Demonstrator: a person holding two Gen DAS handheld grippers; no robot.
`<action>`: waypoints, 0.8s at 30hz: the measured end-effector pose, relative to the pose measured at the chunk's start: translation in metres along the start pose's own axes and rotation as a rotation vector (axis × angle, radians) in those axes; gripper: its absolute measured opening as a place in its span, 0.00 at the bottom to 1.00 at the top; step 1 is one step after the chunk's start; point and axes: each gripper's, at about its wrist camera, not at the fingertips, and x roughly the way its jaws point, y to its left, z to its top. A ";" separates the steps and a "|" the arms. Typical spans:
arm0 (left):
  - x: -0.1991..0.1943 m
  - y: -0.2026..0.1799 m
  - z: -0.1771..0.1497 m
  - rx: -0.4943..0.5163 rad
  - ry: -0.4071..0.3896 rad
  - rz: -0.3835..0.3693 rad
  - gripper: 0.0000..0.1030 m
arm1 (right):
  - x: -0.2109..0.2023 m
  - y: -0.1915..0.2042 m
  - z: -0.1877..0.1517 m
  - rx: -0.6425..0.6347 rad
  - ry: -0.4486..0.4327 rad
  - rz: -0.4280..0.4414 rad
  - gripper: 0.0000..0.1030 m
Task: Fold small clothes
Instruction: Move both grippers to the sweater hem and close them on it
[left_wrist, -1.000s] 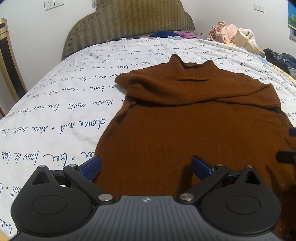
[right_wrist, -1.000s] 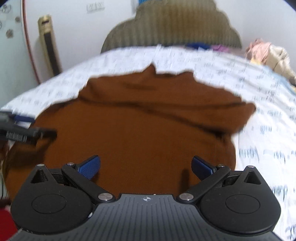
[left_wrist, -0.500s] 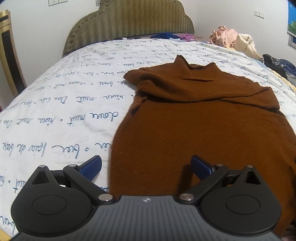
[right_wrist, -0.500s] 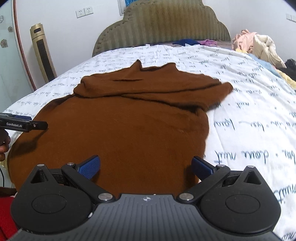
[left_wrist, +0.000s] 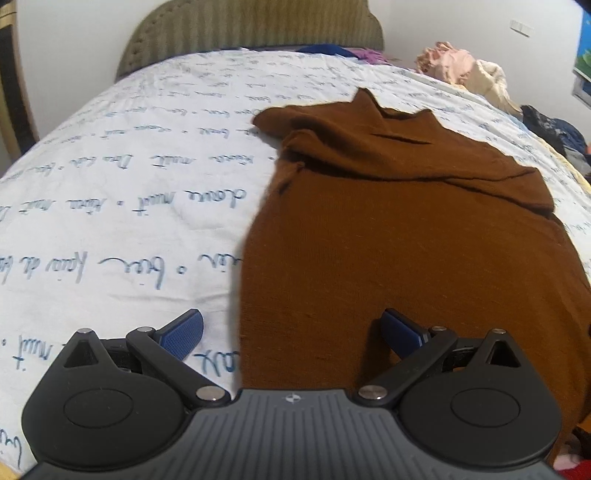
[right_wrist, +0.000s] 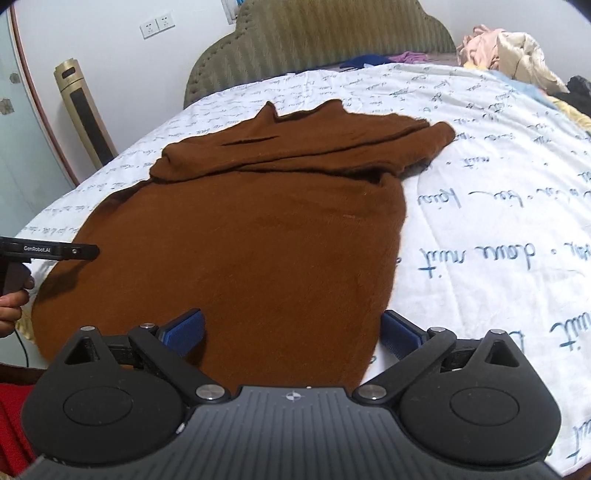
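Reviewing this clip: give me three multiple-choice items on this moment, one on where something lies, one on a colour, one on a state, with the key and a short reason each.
1. Where does the heap of pink and cream clothes lie?
A. at the far right of the bed
B. on top of the brown sweater
C. on the floor by the tower fan

2. What colour is the writing printed on the bed sheet?
A. red
B. blue
C. green

3. How do the jaws of the right gripper stand?
A. shut on the sweater's hem
B. shut on nothing
C. open, above the near hem

Key:
1 A: the heap sits beside the headboard, well clear of the brown sweater.
2 B: the script reads blue on white.
3 C: the blue pads are wide apart with sweater cloth showing between them, ungripped.
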 end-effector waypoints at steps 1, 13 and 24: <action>0.002 -0.001 0.000 0.004 0.011 -0.013 1.00 | 0.000 0.002 -0.001 -0.005 0.001 0.005 0.97; 0.008 -0.014 0.005 0.036 0.023 -0.100 0.99 | 0.001 0.004 -0.001 0.020 0.006 0.045 0.75; -0.003 0.000 0.009 -0.001 0.023 -0.065 0.32 | 0.004 0.013 0.002 0.047 -0.023 0.122 0.14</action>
